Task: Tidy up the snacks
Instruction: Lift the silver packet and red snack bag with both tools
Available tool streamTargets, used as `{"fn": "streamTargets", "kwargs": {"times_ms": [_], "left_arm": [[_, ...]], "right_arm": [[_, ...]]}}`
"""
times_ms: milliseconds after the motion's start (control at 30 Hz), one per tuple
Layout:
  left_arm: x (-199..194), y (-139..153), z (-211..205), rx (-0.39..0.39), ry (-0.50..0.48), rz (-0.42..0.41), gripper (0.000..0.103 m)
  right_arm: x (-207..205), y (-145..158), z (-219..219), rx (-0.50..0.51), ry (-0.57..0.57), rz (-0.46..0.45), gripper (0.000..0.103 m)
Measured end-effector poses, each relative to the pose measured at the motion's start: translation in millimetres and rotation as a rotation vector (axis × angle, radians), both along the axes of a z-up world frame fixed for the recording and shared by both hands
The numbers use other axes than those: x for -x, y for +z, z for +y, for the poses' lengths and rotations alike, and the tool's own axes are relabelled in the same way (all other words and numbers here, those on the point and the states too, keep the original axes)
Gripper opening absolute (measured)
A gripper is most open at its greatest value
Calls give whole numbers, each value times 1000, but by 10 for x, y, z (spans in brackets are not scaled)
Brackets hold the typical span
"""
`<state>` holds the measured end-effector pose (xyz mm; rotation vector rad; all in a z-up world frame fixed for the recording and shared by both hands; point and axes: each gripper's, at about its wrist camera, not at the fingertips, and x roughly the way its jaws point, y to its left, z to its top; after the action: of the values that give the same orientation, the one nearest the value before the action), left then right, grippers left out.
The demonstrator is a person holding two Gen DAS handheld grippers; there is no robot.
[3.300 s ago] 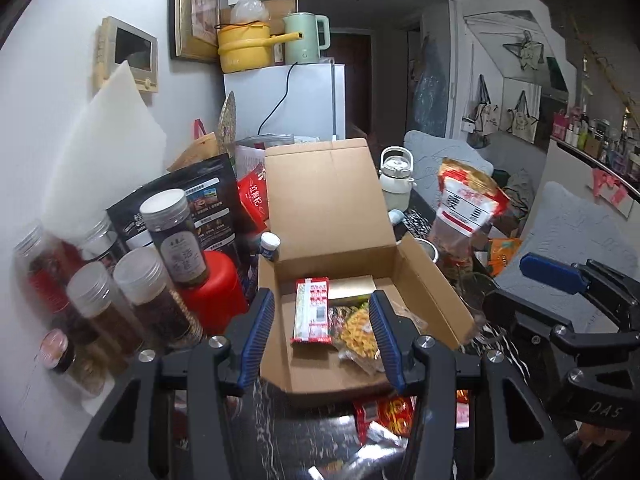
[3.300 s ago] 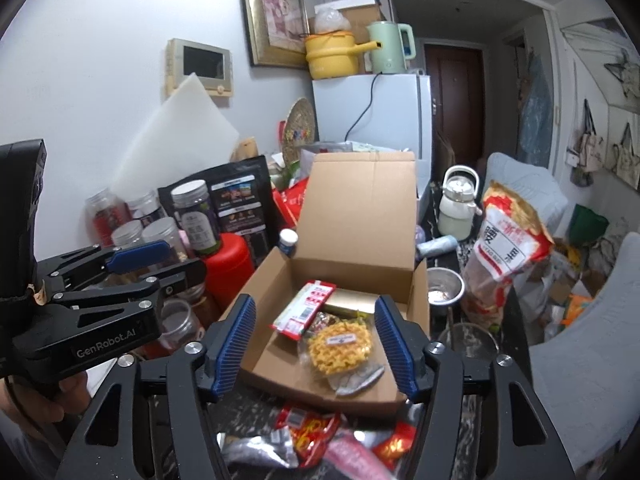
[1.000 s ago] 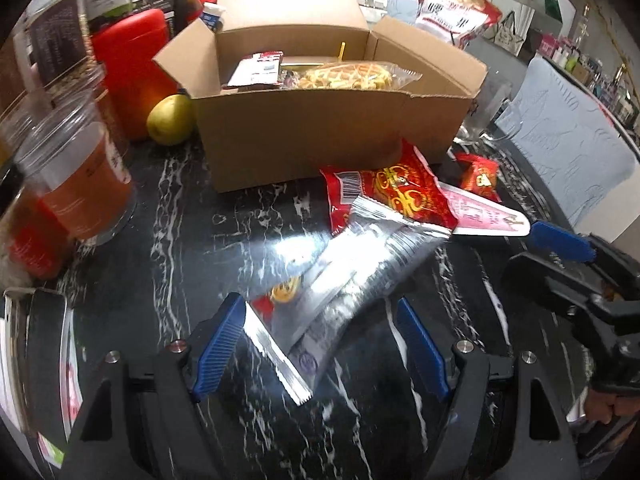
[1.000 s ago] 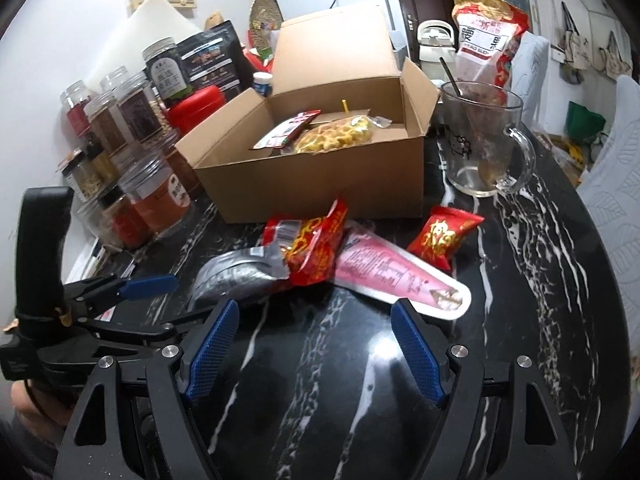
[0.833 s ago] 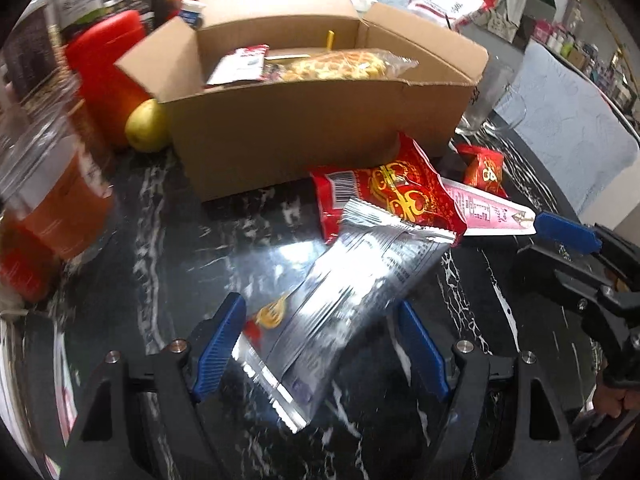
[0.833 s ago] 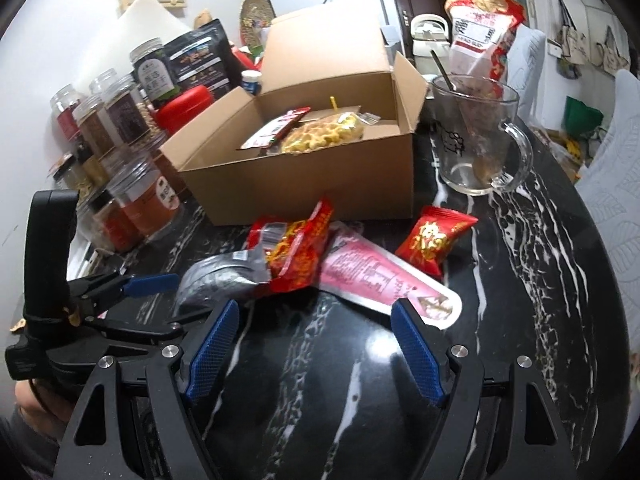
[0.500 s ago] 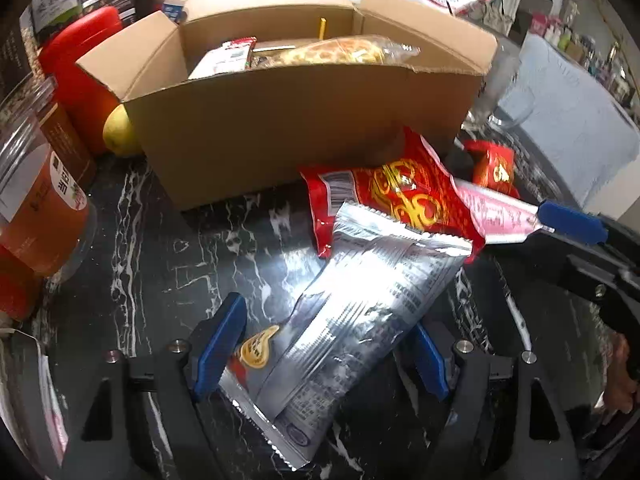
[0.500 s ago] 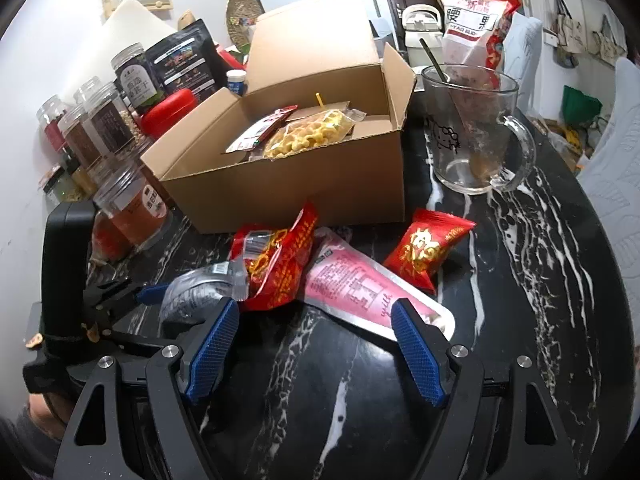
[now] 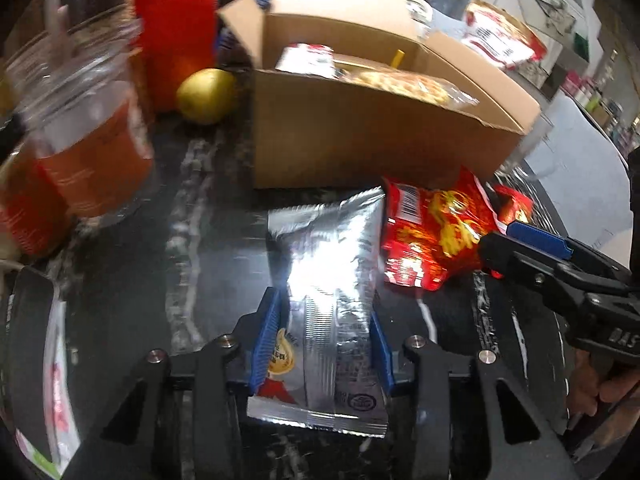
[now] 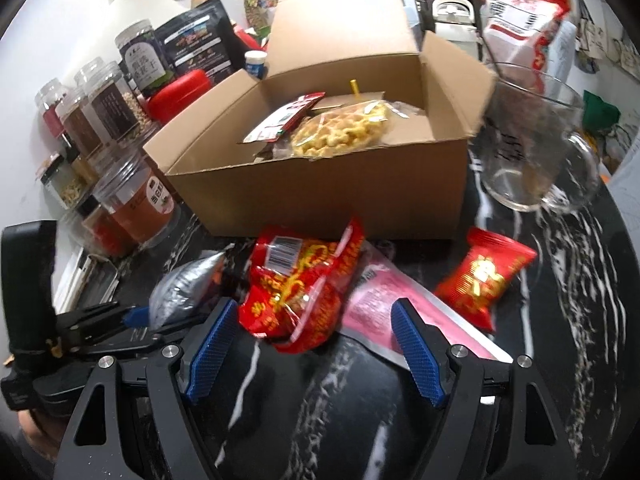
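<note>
closing on the silver snack bag (image 9: 332,280), the left gripper (image 9: 323,340) is pinching its sides between the blue pads, the bag lying on the black marble table (image 9: 208,240) at 6 o'clock from the cardboard box (image 9: 360,136). the bag's print is too blurred to read. the right gripper (image 10: 314,350) is standing wide over the red snack bag (image 10: 300,280), whose barcode is showing; "das" is reading on its body.
</note>
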<state>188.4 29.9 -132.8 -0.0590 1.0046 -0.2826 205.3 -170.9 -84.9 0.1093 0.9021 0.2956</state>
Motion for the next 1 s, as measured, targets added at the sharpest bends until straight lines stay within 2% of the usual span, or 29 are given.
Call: {"fn": "streamTargets", "kwargs": {"times_ms": [133,267,333,400,467,700,1000], "left_arm": [[23,29,83,-29,31,-23,41],[8,-48,149,-7,42,-5,41],[6,-62,157,3,42,1,41],[12,-63,154,3,35,1,41],[11,-63,133,-2,19,3,41],[132,-60,156,29,10,22,41],[544,-50,-42,23,-82,38,41]], "right_arm": [[-82,-34,145,26,34,-8,79],[-168,-129,214,44,22,17,77],[-192,-162,212,49,6,25,68],[-189,-180,225,78,-5,14,45],[-148,-171,245,96,20,14,41],[101,-160,189,82,30,29,41],[658,-137,-69,105,6,51,40]]}}
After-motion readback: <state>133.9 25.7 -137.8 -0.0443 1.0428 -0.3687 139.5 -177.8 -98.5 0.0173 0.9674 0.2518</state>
